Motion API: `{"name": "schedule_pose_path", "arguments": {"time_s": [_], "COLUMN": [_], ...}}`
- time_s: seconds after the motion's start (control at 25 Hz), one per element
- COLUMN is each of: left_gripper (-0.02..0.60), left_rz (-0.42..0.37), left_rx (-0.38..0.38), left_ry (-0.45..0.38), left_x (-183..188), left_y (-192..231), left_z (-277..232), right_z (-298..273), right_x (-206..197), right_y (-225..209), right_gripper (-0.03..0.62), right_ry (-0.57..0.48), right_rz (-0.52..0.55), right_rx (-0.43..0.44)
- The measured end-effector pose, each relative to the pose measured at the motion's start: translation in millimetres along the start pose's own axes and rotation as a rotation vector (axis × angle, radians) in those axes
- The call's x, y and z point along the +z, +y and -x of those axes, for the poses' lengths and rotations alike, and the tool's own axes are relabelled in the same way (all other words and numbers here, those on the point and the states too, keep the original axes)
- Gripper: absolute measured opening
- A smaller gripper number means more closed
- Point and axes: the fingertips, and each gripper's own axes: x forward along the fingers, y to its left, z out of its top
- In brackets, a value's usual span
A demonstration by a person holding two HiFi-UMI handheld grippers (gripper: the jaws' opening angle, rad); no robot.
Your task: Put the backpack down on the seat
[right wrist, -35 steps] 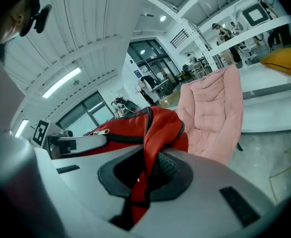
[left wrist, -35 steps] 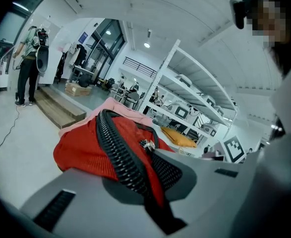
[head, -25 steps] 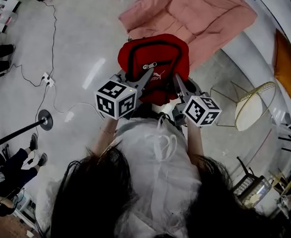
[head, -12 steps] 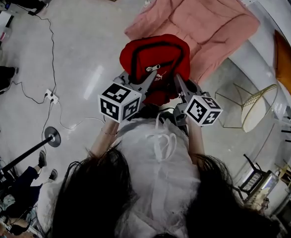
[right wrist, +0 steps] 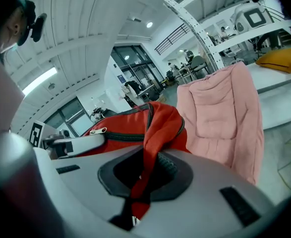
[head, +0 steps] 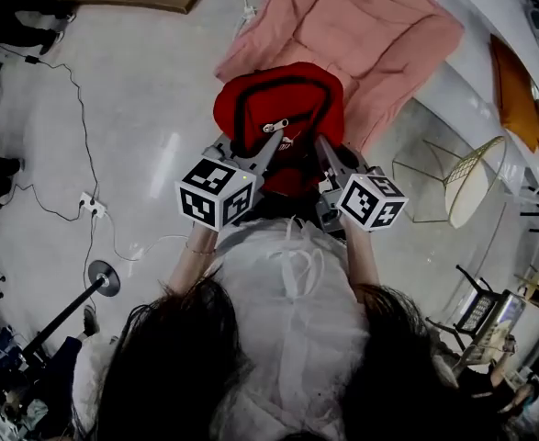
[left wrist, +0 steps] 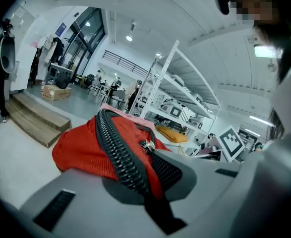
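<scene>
The red backpack point(head: 283, 108) hangs in the air in front of the person, over the floor at the near edge of the pink padded seat point(head: 361, 26). My left gripper point(head: 265, 152) is shut on the bag's left side, along the black zip point(left wrist: 116, 152) and red fabric point(left wrist: 81, 150). On the bag's right side, my right gripper point(head: 325, 151) is shut on a red fold point(right wrist: 147, 155) of the backpack point(right wrist: 130, 125). The seat point(right wrist: 224, 118) stands just behind and to the right of the bag in the right gripper view.
A cable with a power strip point(head: 90, 208) runs over the floor at left, near a stand's round base point(head: 106, 278). A wire-frame side table point(head: 471, 182) stands at right. An orange cushion point(head: 515, 95) lies on a white bench. Wooden steps point(left wrist: 31, 123) are at far left.
The person has stepped forward: the floor and power strip have slid down the head view. The backpack, held by both grippers, has come nearer the pink seat.
</scene>
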Motion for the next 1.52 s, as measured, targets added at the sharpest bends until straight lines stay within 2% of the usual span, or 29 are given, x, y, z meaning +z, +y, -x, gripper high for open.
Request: {"name": "schedule_pose_path", "arguments": {"time_s": [0.16,0.44,0.6,0.8,1.12,1.24,1.52], "left_gripper": [0.04,0.04,0.04,0.04,0.04,0.04,0.04], "left_rz": [0.023,0.012,-0.001,-0.008,0.042,0.073,0.145], "left_rx": [-0.015,-0.001,-0.008,-0.008,-0.018,-0.021,0.015], "left_ry": [0.019,0.061,0.1,0.168,0.264,0.296,0.402], "left_x": [1,14,29,45,58,49,-7], "left_y": [10,40,61,68,116,135,188], "left_z": [-14,-57,-103,-169,-260,-293,-341], "right_z": [-9,-48,-77,-103,-154,-174,-222], "right_x": [5,25,45,76,114,113,72], "right_y": [-11,-42,-76,-126,-200,-230,-294], "right_gripper": [0.044,0.044,0.044,0.044,0.044,0.044,0.044], "right_ry": [0.01,0.035,0.055,0.089,0.129,0.161,0.261], "right_rz": [-0.002,-0.021,-0.064,-0.064,-0.04,-0.028,-0.068], "right_rx": [-0.023,-0.016,-0.021,-0.041,-0.079,-0.103,-0.146]}}
